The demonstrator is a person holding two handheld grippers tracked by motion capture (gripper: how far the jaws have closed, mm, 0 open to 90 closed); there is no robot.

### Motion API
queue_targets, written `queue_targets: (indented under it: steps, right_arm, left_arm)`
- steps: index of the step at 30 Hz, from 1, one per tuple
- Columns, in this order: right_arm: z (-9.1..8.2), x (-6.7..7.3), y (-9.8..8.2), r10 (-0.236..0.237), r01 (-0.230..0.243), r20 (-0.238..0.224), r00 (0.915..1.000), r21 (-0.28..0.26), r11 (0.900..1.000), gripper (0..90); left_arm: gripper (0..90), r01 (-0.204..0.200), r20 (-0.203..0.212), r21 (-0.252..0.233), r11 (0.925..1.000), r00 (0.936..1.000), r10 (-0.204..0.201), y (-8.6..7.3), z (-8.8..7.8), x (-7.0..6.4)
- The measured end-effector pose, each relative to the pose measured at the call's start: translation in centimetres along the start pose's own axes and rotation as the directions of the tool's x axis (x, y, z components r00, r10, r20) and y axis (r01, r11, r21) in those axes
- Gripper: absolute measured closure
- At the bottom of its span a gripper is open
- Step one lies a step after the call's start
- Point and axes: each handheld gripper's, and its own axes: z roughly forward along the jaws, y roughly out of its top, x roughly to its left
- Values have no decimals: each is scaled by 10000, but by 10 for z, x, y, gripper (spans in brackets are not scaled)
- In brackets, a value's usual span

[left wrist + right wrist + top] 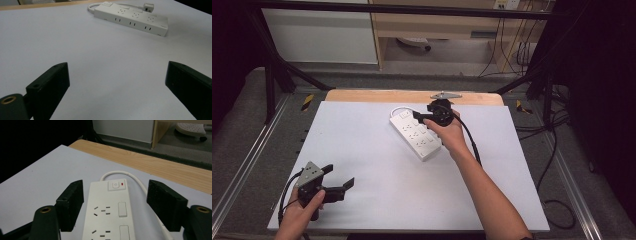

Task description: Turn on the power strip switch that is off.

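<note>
Right gripper point(428, 116) hovered over the far end of the white power strip point(415, 134), jaws apart, one on each side of the strip's switch end, not clamped. In the right gripper view the strip point(110, 212) ran between the jaws, its switch point(115, 185) with a red light ahead, white cable point(125, 173) looping off behind. Right hand point(452, 134) held that gripper above the strip. Left gripper point(339, 177) sat near the front left corner of the tabletop point(377, 165), jaws wide apart, nothing between them, held by the left hand point(302, 212). Left gripper view showed the strip point(131, 18) well apart from it, lying flat on the white tabletop point(100, 70), a white plug point(148, 6) just beyond it
</note>
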Motion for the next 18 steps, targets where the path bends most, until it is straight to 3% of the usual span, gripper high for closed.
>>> queue_targets:
  steps: [10, 18]
  right_arm:
    - [-19, -5, 2, 62, -65, 270, 9996, 97, 9999, 95]
    - [-35, -9, 0, 79, -73, 396, 9992, -145, 9999, 87]
  left_arm:
    - [56, -16, -24, 22, 10000, 10000, 16, 0, 0, 0]
    - [56, -9, -4, -19, 10000, 10000, 9, 0, 0, -1]
